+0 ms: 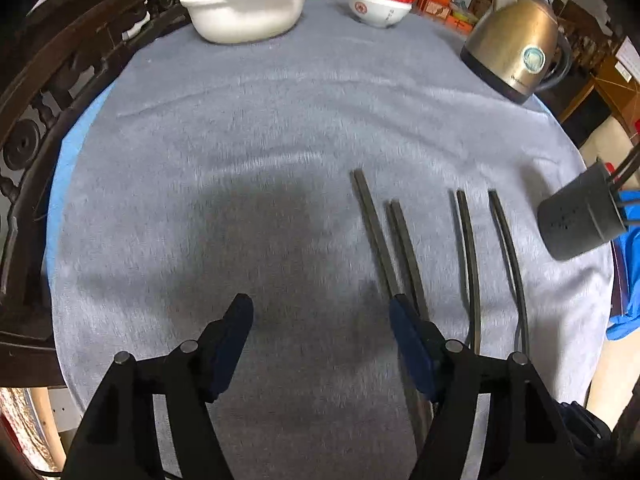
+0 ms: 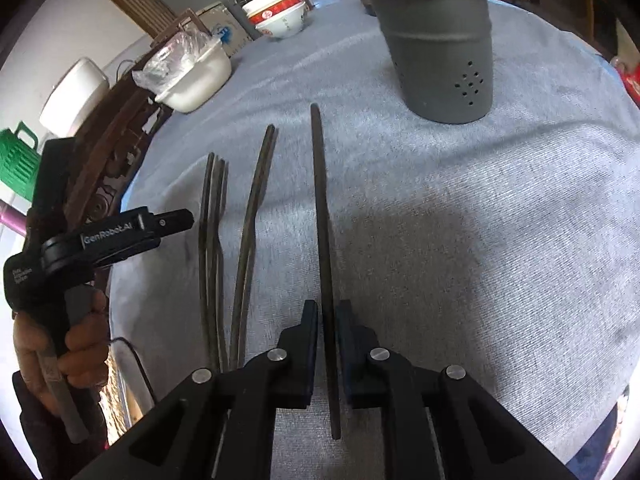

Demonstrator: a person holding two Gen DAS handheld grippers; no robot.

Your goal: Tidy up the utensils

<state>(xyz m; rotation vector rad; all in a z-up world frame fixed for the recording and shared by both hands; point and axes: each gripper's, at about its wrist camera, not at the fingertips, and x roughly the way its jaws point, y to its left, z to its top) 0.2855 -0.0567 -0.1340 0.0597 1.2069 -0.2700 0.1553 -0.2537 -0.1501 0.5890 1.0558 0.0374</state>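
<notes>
The left gripper (image 1: 322, 312) is made of matte black plastic, with angular link arms and round silver pivot pins. The inner faces of its jaws carry dark blue pads. The right gripper (image 2: 328, 316) has the same black arms, silver pins and blue pads. Seen from the right wrist camera, the left tool bears white "GenRobot.AI" lettering, a grey handle and a thin black cable. The hand (image 2: 60, 352) shows a dark sleeve.

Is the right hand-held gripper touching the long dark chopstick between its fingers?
Cannot tell. In the right wrist view the right hand-held gripper has its fingers nearly shut around the chopstick, but thin slivers beside it leave contact unclear.
</notes>
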